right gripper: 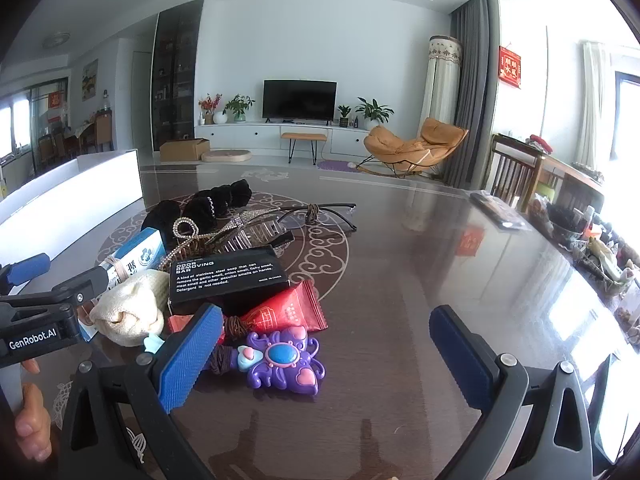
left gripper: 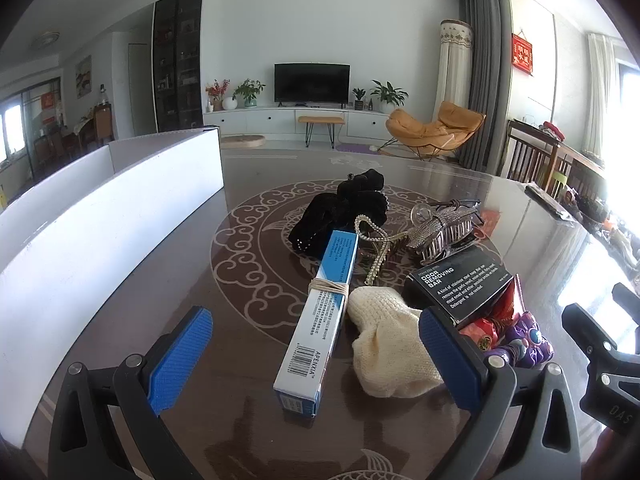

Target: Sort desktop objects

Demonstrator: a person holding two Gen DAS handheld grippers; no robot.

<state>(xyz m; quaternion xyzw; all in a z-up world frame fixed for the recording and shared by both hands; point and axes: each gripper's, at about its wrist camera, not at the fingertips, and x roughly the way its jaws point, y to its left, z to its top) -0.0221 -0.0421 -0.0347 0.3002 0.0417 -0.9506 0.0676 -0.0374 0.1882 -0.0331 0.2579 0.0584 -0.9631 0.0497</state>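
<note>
Clutter heaped mid-worktop: blue-white box, cream knit pouch, black box, red sachet, purple toy nearest. Left tool and right tool spread wide, holding nothing.

A dark brown glossy table is showing a pale cream pattern of scrolling clouds in a ring. A long box is showing white and light blue, with a black barcode and tan string wound round it. A knitted pouch is showing cream. A small box is showing black with white lettering. A snack packet is showing red. A butterfly-shaped toy is showing purple with pink hearts and a blue oval centre. Velvet hair ties are showing black. A hair claw is glittering silver. A divider box is showing white. Both grippers are showing black frames with textured blue pads.
</note>
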